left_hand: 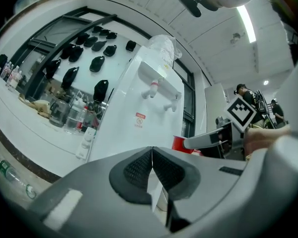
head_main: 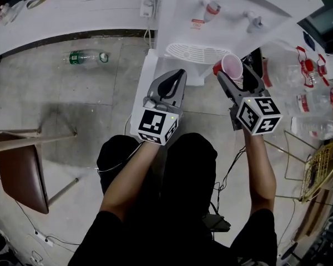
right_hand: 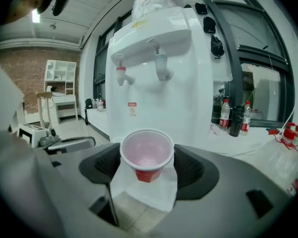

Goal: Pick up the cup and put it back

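The right gripper [right_hand: 146,166] holds a red cup [right_hand: 146,151] between its two jaws, which press on the cup's sides just under the white rim. The cup sits off the ground, its pale inside open to the right gripper view. It is held in front of a white water dispenser [head_main: 233,4], just beside the slotted drip tray [head_main: 195,52] and below the two taps, one red [head_main: 211,8] and one grey [head_main: 254,22]. The left gripper [left_hand: 151,157] is closed, its ribbed pads meeting with nothing between them; in the head view it hangs level with the right one, to the left of the cup and apart from it. On the floor to the left lie a plastic bottle [head_main: 87,56] and a brown chair [head_main: 23,172]. Clear bottles with red caps [head_main: 317,96] stand at the right.
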Action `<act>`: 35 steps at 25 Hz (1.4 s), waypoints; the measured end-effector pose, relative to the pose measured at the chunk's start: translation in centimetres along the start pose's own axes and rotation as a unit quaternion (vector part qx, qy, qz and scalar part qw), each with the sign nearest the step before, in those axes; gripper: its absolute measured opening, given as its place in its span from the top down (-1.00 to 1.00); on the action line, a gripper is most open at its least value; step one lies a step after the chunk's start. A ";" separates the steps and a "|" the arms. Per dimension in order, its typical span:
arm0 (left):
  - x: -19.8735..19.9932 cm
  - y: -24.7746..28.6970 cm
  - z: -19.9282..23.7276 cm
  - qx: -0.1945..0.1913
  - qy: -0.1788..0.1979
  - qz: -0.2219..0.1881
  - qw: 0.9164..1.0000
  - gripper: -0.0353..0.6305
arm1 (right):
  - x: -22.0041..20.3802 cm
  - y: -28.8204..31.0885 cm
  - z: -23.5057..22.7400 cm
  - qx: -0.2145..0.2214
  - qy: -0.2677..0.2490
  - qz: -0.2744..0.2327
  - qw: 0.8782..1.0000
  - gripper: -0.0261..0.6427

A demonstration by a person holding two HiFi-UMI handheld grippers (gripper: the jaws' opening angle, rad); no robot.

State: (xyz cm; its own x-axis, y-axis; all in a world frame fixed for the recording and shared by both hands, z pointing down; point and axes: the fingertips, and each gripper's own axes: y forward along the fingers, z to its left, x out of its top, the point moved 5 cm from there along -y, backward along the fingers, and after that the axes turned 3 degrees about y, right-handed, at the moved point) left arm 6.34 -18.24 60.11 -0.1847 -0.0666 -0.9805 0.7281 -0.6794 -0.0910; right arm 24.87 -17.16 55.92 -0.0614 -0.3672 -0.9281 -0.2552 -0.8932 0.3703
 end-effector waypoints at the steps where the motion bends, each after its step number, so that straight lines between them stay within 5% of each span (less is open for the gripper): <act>1: 0.0 0.0 -0.1 0.000 0.000 0.000 1.000 0.87 | 0.3 0.3 -0.3 -0.003 -0.001 0.001 1.000 -0.04; 21: 0.2 0.0 -0.3 0.000 -0.006 -0.003 1.000 0.87 | 1.8 5.0 -2.4 -0.025 0.005 0.003 1.000 -0.05; 30: 0.4 0.1 -1.0 0.007 0.022 -0.002 1.000 0.87 | 1.2 4.0 -2.4 -0.022 0.023 -0.008 0.999 -0.12; 35: 0.7 -0.2 -0.8 0.022 -0.004 0.006 1.000 0.87 | 0.9 1.0 -1.9 -0.032 0.033 -0.012 0.999 -0.12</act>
State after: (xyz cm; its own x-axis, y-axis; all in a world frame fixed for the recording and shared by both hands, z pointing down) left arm 6.59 -17.60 59.30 -0.1815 -0.0805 -0.9801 0.7005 -0.7101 -0.0714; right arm 26.38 -18.88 55.56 0.0088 -0.3594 -0.9331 -0.1930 -0.9162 0.3511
